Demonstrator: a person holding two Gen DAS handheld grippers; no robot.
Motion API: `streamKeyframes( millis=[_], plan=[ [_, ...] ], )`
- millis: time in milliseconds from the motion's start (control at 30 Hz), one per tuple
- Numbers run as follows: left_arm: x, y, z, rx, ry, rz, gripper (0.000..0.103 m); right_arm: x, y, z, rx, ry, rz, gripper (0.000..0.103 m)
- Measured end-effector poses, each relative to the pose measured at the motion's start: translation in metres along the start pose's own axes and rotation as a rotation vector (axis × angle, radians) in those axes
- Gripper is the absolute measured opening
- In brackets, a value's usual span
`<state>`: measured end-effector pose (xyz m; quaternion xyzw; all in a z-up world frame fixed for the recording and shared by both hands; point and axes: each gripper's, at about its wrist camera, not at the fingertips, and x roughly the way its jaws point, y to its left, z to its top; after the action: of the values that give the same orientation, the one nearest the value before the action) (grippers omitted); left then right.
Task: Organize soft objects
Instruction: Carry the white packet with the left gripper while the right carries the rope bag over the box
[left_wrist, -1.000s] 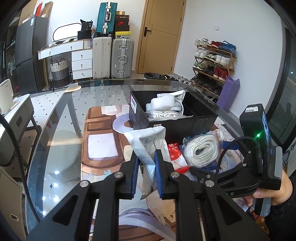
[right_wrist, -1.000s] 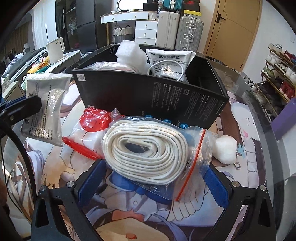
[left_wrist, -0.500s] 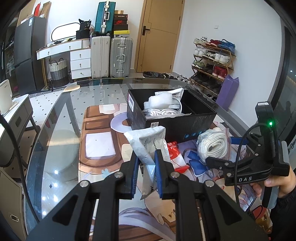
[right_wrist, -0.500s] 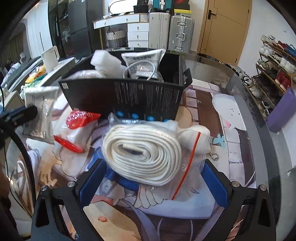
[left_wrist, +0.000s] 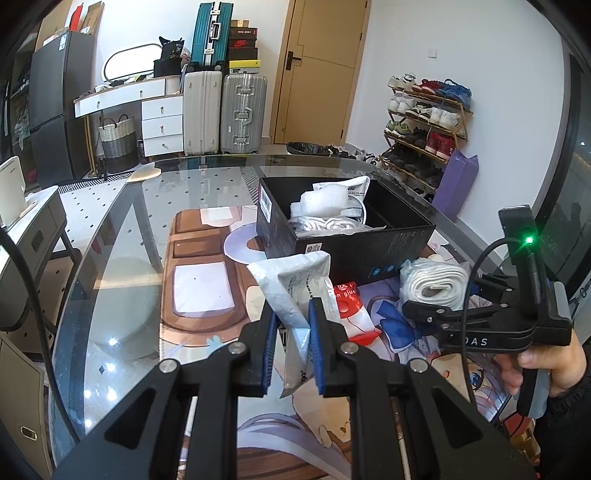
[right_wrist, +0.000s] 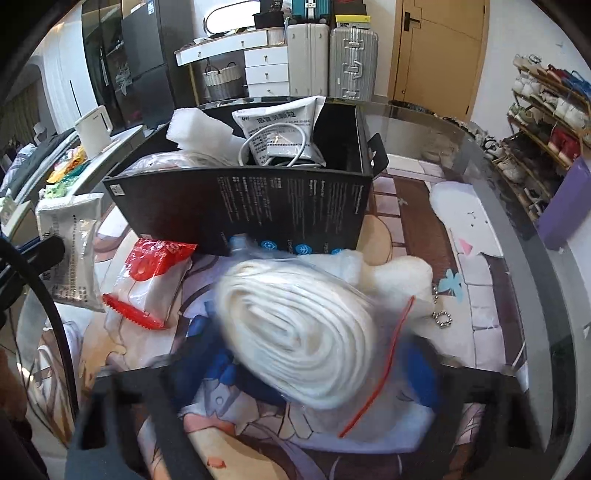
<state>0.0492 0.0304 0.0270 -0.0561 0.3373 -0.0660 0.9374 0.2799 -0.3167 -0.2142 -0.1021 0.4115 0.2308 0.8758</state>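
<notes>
Soft packets filled both views. In the left wrist view, the left gripper (left_wrist: 291, 334) pinched a white plastic pouch (left_wrist: 295, 284) at frame centre, with the black box (left_wrist: 343, 229) above it. In the right wrist view, the blurred right gripper (right_wrist: 303, 373) clamped a bagged white rope coil (right_wrist: 306, 332) at lower centre, below the box.

Box (left_wrist: 343, 236) behind rope bag (right_wrist: 310, 332), pouch (right_wrist: 147, 284) left, apparently touching neither

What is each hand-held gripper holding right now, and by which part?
The left hand-held gripper pinches the white plastic pouch near its lower end. The right hand-held gripper has the bagged white rope coil between its fingers; that view is blurred.
</notes>
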Motion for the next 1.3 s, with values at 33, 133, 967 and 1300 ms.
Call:
streamKeyframes(
  millis=[33, 133, 967, 1300],
  plan=[
    [0.000, 0.000, 0.000, 0.000, 0.000, -0.002, 0.015, -0.001, 0.000, 0.000, -0.006, -0.003, -0.002, 0.066],
    [-0.002, -0.002, 0.001, 0.006, -0.005, -0.006, 0.015, -0.008, 0.002, -0.003, -0.028, -0.009, -0.004, 0.054],
    [-0.024, -0.017, 0.013, 0.027, -0.076, -0.024, 0.015, -0.091, -0.007, -0.012, -0.055, -0.200, 0.171, 0.017],
    [-0.024, -0.015, 0.045, 0.010, -0.139, 0.007, 0.015, -0.110, -0.009, 0.017, -0.077, -0.276, 0.177, 0.017]
  ],
)
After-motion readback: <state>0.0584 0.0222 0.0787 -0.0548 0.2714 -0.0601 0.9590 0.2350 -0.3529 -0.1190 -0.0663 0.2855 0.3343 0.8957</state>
